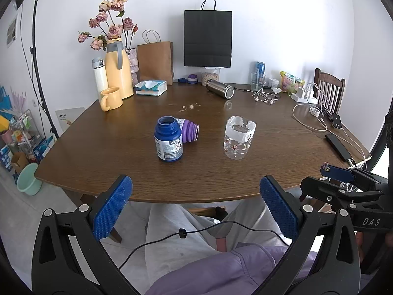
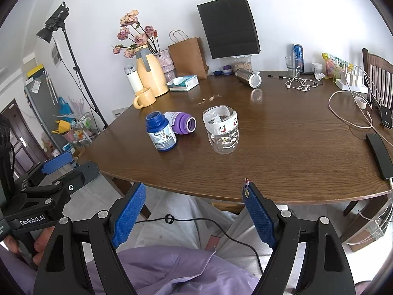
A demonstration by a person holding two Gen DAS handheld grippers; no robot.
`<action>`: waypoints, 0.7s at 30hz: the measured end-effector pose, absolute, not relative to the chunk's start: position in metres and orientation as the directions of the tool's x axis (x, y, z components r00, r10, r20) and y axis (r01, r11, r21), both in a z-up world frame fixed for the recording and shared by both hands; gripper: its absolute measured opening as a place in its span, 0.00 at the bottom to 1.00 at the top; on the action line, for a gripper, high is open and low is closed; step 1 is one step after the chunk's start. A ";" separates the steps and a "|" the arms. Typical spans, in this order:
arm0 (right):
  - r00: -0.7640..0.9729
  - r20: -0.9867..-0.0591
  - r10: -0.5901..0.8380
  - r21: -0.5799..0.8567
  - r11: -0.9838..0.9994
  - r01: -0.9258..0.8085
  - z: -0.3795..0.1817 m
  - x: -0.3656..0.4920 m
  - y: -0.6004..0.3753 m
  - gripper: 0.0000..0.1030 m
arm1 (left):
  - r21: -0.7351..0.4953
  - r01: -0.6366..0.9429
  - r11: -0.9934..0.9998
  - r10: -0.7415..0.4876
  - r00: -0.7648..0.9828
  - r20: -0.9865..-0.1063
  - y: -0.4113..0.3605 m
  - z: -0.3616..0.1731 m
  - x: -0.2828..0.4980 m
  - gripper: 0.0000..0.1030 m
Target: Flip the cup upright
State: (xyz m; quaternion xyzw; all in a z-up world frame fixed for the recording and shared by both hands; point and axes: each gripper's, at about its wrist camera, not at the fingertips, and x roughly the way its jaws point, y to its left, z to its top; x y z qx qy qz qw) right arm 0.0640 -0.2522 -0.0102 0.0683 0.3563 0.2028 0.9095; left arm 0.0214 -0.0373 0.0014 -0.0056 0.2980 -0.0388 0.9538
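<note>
A clear plastic cup [image 1: 238, 138] with a taped white rim stands upright on the brown table [image 1: 201, 172], mouth up; it also shows in the right wrist view [image 2: 222, 129]. A blue bottle [image 1: 169, 139] stands upright to its left, and a purple bottle [image 1: 188, 131] lies on its side behind it. My left gripper [image 1: 196, 211] is open and empty, held off the table's near edge above my lap. My right gripper [image 2: 194, 218] is open and empty, also short of the near edge. Each gripper shows in the other's view, the right one [image 1: 343, 179] and the left one [image 2: 61, 169].
At the table's back stand a yellow mug [image 1: 111, 98], a yellow jug [image 1: 118, 70], a tissue box [image 1: 150, 87], paper bags and a steel flask lying down [image 1: 220, 88]. Cables, chargers and a phone [image 1: 338, 146] lie at the right. A chair [image 1: 329, 88] stands beyond.
</note>
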 end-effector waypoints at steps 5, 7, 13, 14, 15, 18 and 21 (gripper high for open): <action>0.663 -0.621 0.418 0.268 0.908 -0.321 -0.010 0.064 -0.253 0.83 | -0.033 0.070 0.997 -0.077 0.817 -0.572 -0.036 0.001 0.020 1.00; 0.664 -0.620 0.418 0.268 0.908 -0.322 -0.010 0.064 -0.252 0.83 | -0.032 0.070 0.997 -0.076 0.817 -0.572 -0.037 0.001 0.021 1.00; 0.666 -0.617 0.418 0.270 0.908 -0.320 -0.010 0.064 -0.252 0.83 | -0.033 0.070 0.997 -0.076 0.816 -0.573 -0.036 0.001 0.020 1.00; 0.665 -0.618 0.420 0.271 0.907 -0.321 -0.010 0.065 -0.253 0.83 | -0.033 0.071 0.997 -0.077 0.816 -0.572 -0.036 0.001 0.020 1.00; 0.665 -0.618 0.419 0.271 0.908 -0.321 -0.010 0.065 -0.254 0.83 | -0.032 0.071 0.997 -0.077 0.817 -0.572 -0.035 0.001 0.020 1.00; 0.665 -0.618 0.420 0.271 0.908 -0.321 -0.010 0.065 -0.254 0.83 | -0.032 0.071 0.997 -0.077 0.816 -0.573 -0.036 0.001 0.020 1.00; 0.666 -0.617 0.419 0.271 0.908 -0.321 -0.010 0.065 -0.254 0.83 | -0.032 0.071 0.997 -0.077 0.817 -0.572 -0.035 0.001 0.020 1.00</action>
